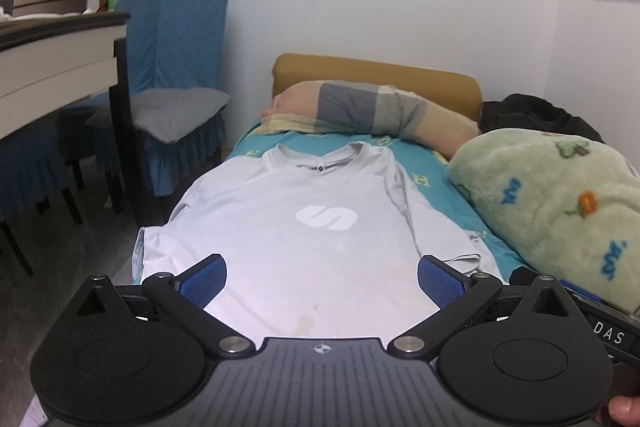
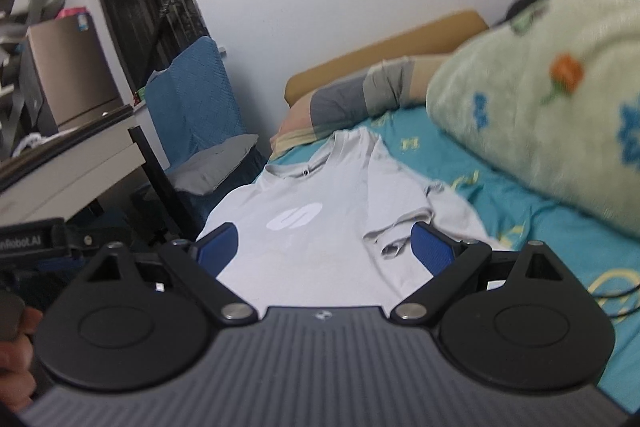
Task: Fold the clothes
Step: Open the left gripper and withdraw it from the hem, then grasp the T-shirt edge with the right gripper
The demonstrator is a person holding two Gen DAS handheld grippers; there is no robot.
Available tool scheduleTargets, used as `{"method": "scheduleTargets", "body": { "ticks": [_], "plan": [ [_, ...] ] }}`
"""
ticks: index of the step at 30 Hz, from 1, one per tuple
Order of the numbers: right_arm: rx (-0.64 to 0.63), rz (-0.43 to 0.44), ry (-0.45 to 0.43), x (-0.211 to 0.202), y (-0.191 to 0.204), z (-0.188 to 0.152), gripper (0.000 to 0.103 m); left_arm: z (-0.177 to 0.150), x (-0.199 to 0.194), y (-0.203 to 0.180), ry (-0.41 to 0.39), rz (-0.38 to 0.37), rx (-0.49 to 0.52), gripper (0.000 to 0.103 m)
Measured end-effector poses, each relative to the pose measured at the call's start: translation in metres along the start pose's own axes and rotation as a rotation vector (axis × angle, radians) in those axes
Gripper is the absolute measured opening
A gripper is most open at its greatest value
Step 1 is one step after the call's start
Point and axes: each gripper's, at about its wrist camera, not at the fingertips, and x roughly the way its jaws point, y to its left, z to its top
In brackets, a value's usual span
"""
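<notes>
A light grey T-shirt (image 1: 280, 227) with a white logo lies face up on the teal bed sheet (image 1: 436, 163), collar toward the pillow. Its right sleeve is folded in over the chest. My left gripper (image 1: 322, 279) hovers open above the shirt's lower part, nothing between its blue pads. In the right wrist view the same T-shirt (image 2: 320, 227) spreads out below my right gripper (image 2: 324, 247), which is also open and empty, its right finger (image 2: 434, 247) near the folded sleeve. The shirt's hem is hidden under both gripper bodies.
A rolled green fleece blanket (image 1: 560, 211) takes up the bed's right side. A patchwork pillow (image 1: 368, 111) leans on the tan headboard (image 1: 376, 71). Blue-covered chairs (image 1: 176, 99) and a table (image 1: 60, 43) stand left of the bed. A cable (image 2: 612, 291) lies on the sheet.
</notes>
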Motion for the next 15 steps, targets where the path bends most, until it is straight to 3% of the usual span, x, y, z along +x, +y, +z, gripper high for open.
{"method": "scheduleTargets", "body": {
  "ticks": [7,12,15],
  "plan": [
    [0.082,-0.049,0.112,0.064,-0.031,-0.005,0.086,0.001,0.026,0.018,0.027,0.026,-0.069,0.103],
    [-0.050,-0.164,0.091,0.106,-0.043,0.004,0.085,0.006,0.052,0.036,0.035,0.025,-0.141,0.103],
    [-0.100,-0.176,0.142,0.135,-0.047,0.004,0.084,0.007,0.069,0.044,0.063,0.017,-0.193,0.103]
  ]
}}
